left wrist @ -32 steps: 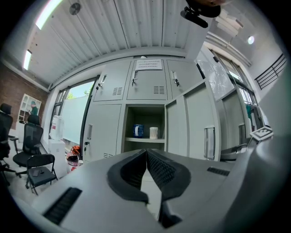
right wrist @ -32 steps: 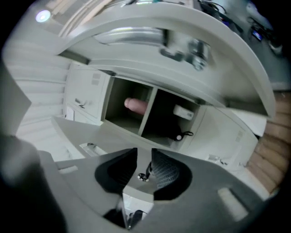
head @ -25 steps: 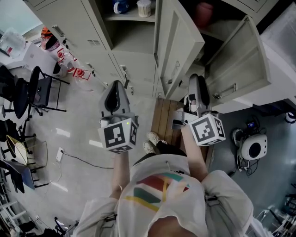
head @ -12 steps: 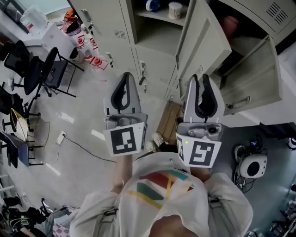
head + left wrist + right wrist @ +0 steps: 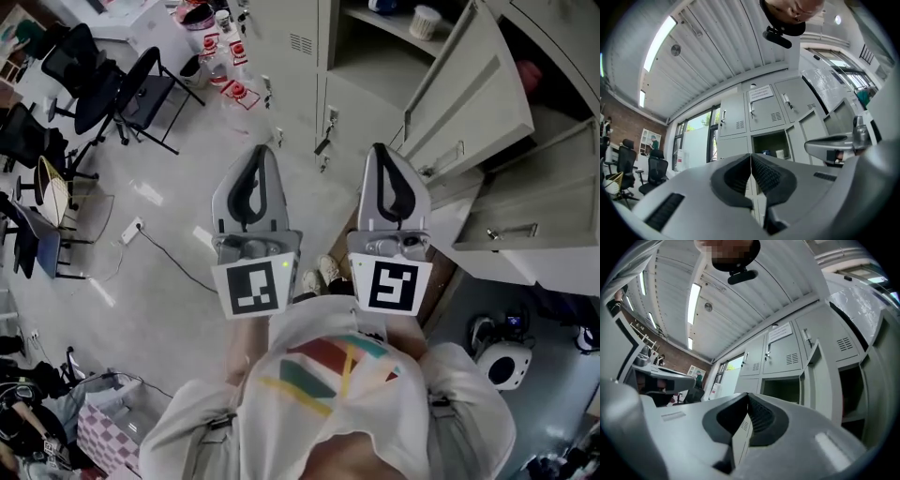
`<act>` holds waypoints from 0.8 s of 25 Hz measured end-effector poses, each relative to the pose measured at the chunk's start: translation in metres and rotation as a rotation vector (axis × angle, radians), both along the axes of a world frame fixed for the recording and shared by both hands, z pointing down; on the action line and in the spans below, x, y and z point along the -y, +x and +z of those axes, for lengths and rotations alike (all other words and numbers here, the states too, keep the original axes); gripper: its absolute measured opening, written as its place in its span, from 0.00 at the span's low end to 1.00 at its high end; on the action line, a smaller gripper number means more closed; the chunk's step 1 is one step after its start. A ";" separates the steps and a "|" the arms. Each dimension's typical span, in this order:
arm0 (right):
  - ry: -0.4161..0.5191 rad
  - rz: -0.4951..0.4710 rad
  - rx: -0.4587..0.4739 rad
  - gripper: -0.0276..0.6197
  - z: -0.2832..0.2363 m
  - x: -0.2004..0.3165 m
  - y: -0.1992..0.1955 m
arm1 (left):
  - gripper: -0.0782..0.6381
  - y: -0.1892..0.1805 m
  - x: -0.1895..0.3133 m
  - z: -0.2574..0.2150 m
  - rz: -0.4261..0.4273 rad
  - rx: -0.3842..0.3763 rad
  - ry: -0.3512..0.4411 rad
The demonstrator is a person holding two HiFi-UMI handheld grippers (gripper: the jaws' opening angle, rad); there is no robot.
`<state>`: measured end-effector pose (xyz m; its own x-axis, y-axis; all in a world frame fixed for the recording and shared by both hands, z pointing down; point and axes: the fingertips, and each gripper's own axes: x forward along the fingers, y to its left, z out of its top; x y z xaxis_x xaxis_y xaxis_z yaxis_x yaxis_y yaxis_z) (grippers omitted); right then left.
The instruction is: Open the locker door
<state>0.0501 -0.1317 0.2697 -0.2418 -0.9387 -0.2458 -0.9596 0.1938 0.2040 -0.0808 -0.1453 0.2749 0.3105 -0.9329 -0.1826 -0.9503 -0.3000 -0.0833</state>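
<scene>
Two grippers closed and empty before the open locker door

Head view: both grippers sit side by side at centre frame, pointing toward the top of the picture. The left gripper [image 5: 264,156] has its jaws together with nothing in them. The right gripper [image 5: 380,156] has just been closing; its jaws now meet and nothing is between them. The locker door [image 5: 466,98] stands swung open at upper right, well apart from both grippers. Left of it is an open compartment [image 5: 375,52] with a white cup [image 5: 427,19] on its shelf. A second open door [image 5: 525,211] shows at right. Black chairs [image 5: 141,89] stand at upper left, and a cable [image 5: 164,251] trails across the floor [image 5: 178,309] at left.

Left gripper view: the dark pads [image 5: 761,173] of the left gripper [image 5: 750,159] press flat against each other along a thin seam. Behind them, mid-frame, is the grey locker bank [image 5: 764,112] with the open compartment [image 5: 771,143] and the locker door [image 5: 799,138] at its right edge. The right gripper [image 5: 832,144] shows at right.

Right gripper view: the right gripper [image 5: 747,399] has its pads closed together, gripping nothing. The locker door [image 5: 814,380] stands edge-on right of centre, apart from the jaws.
</scene>
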 end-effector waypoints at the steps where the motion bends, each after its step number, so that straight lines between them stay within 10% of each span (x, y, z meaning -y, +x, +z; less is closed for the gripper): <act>1: -0.016 -0.011 -0.003 0.05 0.006 0.003 -0.004 | 0.13 -0.004 -0.001 0.001 -0.010 0.002 0.003; 20: -0.161 -0.098 -0.044 0.05 0.053 0.028 -0.034 | 0.13 -0.018 0.004 0.012 -0.062 -0.002 -0.009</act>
<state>0.0162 -0.1601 0.3229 -0.3410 -0.9365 -0.0817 -0.9255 0.3192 0.2040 -0.0991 -0.1492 0.2869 0.2515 -0.9519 -0.1748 -0.9673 -0.2411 -0.0789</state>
